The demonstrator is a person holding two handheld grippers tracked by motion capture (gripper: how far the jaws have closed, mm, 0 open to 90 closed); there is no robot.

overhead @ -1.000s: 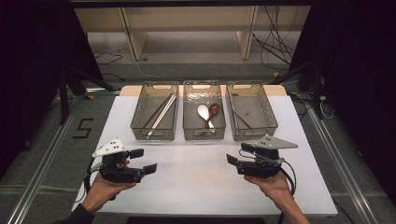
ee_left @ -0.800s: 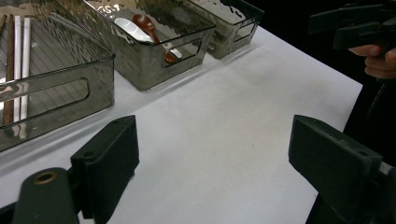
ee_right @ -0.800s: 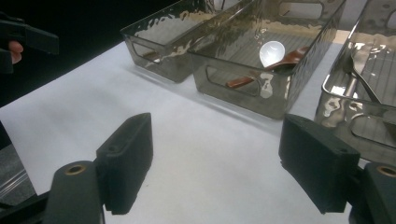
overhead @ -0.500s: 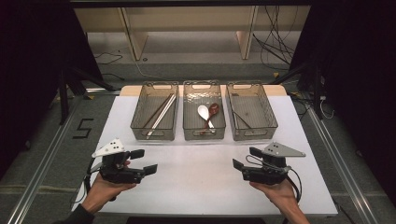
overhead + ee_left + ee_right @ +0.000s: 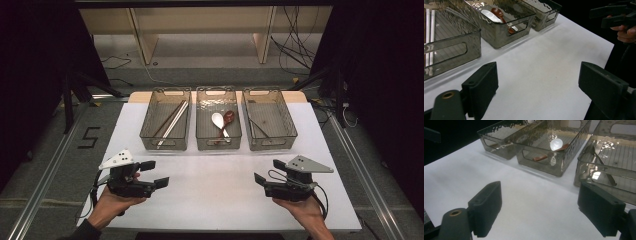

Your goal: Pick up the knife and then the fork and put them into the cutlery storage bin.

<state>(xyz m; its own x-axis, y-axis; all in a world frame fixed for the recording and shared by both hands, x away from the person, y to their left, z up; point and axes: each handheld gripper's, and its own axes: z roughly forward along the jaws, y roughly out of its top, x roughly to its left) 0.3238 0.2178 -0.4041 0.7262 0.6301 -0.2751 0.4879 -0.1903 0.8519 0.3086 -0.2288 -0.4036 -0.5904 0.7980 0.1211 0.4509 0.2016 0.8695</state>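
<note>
Darkness hides the room's sides. Left tongs (image 5: 154, 174) and right tongs (image 5: 268, 171) hang released, empty, over the white bench's (image 5: 215, 185) near edge; right jaws just widened. Bins (image 5: 218, 142) line the far edge.

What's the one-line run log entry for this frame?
left gripper: open, empty | right gripper: jaws just opened, empty | three smoked clear plastic bins: chopsticks; white spoon, brown spoon; metal utensil | white table
</note>
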